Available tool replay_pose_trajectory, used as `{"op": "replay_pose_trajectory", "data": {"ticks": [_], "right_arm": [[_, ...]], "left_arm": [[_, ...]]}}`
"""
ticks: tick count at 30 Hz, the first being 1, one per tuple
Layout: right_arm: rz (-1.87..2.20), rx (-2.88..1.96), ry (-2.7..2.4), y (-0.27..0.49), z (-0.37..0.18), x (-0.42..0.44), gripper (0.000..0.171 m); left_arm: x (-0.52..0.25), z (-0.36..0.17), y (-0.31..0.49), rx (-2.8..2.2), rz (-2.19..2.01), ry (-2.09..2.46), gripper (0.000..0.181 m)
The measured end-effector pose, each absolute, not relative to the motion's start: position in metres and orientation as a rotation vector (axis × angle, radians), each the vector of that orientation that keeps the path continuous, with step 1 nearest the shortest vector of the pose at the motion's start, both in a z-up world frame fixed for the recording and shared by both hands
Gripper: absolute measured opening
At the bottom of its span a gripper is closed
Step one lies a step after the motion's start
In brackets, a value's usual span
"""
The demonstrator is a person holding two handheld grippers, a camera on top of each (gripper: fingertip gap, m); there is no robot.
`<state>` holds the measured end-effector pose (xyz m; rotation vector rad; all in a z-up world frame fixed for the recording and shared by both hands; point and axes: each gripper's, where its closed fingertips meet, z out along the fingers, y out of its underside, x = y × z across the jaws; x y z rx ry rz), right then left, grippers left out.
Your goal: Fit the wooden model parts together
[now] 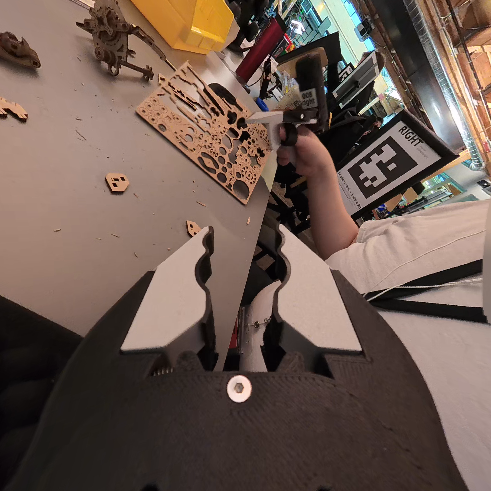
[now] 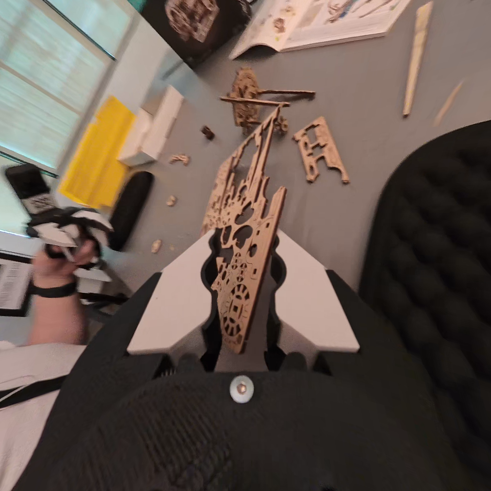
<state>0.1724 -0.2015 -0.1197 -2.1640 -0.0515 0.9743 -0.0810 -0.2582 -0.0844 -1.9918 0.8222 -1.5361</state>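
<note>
A laser-cut plywood sheet (image 1: 196, 138) with many punched-out holes lies at the grey table's (image 1: 79, 212) near edge. My right gripper (image 2: 245, 232) is open and straddles the sheet's edge (image 2: 239, 287), which runs between the two fingers close to the right one. It also shows in the left wrist view (image 1: 265, 127). My left gripper (image 1: 245, 228) is open and empty over the table's edge, and it shows blurred in the right wrist view (image 2: 69, 233). A partly built wooden model (image 1: 111, 39) stands farther back (image 2: 245, 98).
Small loose wooden pieces (image 1: 117, 182) and chips lie on the table. A flat wooden frame part (image 2: 321, 151), a long wooden strip (image 2: 415, 61) and an open booklet (image 2: 332, 24) lie beyond. A yellow bin (image 1: 191, 24) stands at the back. A black padded object (image 2: 425, 239) lies at the right. Some 25 cm of space lies between my two pairs of fingers. The left gripper is farther from the partly built wooden model (image 1: 111, 39), some 25 cm, than the right, some 20 cm.
</note>
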Motion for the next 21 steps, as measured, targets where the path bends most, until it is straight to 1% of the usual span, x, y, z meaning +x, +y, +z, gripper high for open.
{"op": "replay_pose_trajectory", "data": {"ticks": [2, 5, 10, 12, 15, 18, 21], "right_arm": [[0.872, -2.248, -0.099, -0.207, -0.127, 0.177, 0.044], [0.779, -2.359, -0.184, -0.215, -0.139, 0.175, 0.047], [0.609, -2.49, -0.34, -0.219, -0.155, 0.167, 0.06], [0.553, -2.493, -0.374, -0.217, -0.152, 0.167, 0.064], [0.42, -2.506, -0.415, -0.216, -0.148, 0.177, 0.066], [0.447, -2.473, -0.446, -0.215, -0.136, 0.176, 0.067], [0.41, -2.217, -0.548, -0.189, -0.103, 0.174, 0.066]], "left_arm": [[-0.083, -0.083, -0.257, -1.995, -1.529, 0.814, 0.044], [-0.087, -0.083, -0.253, -2.005, -1.503, 0.801, 0.044], [-0.088, -0.087, -0.245, -2.046, -1.427, 0.81, 0.044], [-0.089, -0.091, -0.242, -2.076, -1.357, 0.834, 0.044], [-0.091, -0.095, -0.236, -2.089, -1.253, 0.865, 0.045], [-0.092, -0.094, -0.231, -2.081, -1.221, 0.869, 0.045], [-0.09, -0.088, -0.223, -2.041, -1.237, 0.853, 0.044]]}}
